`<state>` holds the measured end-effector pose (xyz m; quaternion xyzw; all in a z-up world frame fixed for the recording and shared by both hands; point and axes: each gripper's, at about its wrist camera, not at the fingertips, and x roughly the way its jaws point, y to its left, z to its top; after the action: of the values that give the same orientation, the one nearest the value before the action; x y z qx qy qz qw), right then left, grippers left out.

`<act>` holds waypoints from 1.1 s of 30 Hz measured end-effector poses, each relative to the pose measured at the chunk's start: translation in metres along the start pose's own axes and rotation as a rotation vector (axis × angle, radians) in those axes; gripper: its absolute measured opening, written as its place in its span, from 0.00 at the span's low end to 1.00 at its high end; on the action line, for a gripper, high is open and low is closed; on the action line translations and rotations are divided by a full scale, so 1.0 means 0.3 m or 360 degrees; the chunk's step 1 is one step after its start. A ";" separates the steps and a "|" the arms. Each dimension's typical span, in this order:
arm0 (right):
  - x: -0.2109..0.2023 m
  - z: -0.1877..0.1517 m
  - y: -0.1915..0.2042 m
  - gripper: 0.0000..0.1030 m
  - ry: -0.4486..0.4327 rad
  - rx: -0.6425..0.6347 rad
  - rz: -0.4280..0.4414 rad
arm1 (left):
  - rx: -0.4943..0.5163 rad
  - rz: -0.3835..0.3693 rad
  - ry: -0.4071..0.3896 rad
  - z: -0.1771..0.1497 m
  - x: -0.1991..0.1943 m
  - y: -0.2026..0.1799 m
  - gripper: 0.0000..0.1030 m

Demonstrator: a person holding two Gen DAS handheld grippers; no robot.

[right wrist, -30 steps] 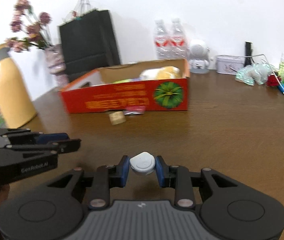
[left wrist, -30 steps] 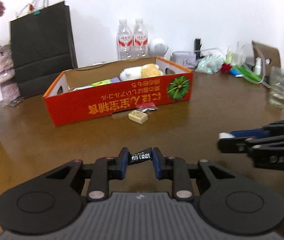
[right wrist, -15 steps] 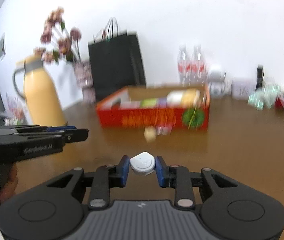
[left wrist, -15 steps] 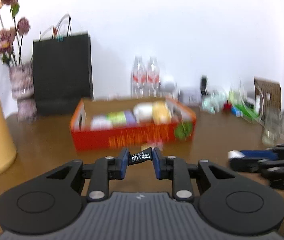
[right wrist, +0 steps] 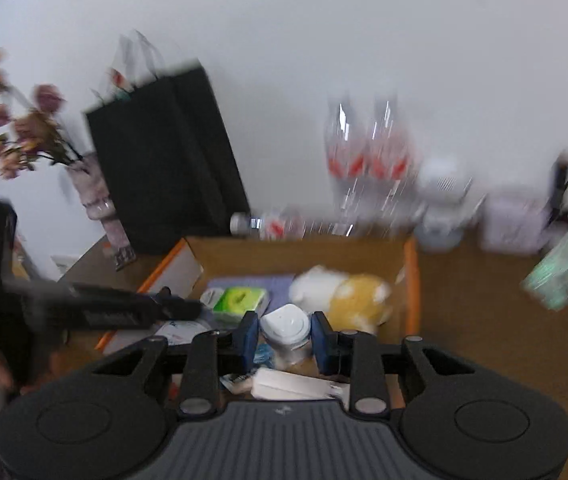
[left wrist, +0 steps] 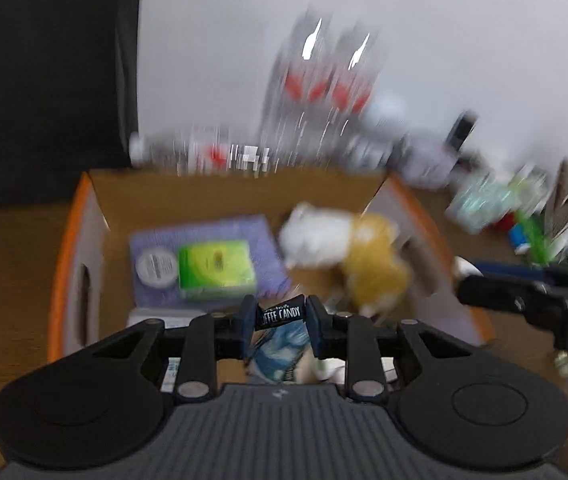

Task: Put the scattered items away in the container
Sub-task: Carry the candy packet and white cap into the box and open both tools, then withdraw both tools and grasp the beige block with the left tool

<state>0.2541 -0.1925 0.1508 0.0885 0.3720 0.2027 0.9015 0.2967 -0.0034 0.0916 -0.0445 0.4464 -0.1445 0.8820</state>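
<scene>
Both grippers hang over the open orange-rimmed cardboard box [left wrist: 83,216]; frames blurred, details soft.

Left gripper [left wrist: 281,316]: jaws pinched on a small black crinkly-foil coffee candy wrapper [left wrist: 281,313], its long axis spanning pad to pad. It sits above the box's near edge, left of centre. Directly below: a blue-printed packet [left wrist: 279,350]. Further in, toward the left wall: a glossy green rectangular pack [left wrist: 215,270] and a round white lid [left wrist: 156,267] on a lilac cloth.

Right gripper [right wrist: 284,334]: jaws clamped on a white rounded plastic cap [right wrist: 286,326], smooth and hard-looking. Beneath it lies a flat white card [right wrist: 292,386]; just right, a soft white-and-yellow plush toy [right wrist: 344,296] against the right wall.

Judgement: the drop is straight down for each; the candy is light and may flutter.
</scene>
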 end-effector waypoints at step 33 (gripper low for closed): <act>-0.128 0.081 0.155 0.85 0.0338 0.0053 -0.0189 | 0.0009 0.0348 -0.0055 -0.044 -0.449 -0.053 1.00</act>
<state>0.2325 -0.1673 0.2068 0.0593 0.4733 0.1510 0.8658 0.2073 0.0218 0.1914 0.0045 0.4330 -0.0478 0.9001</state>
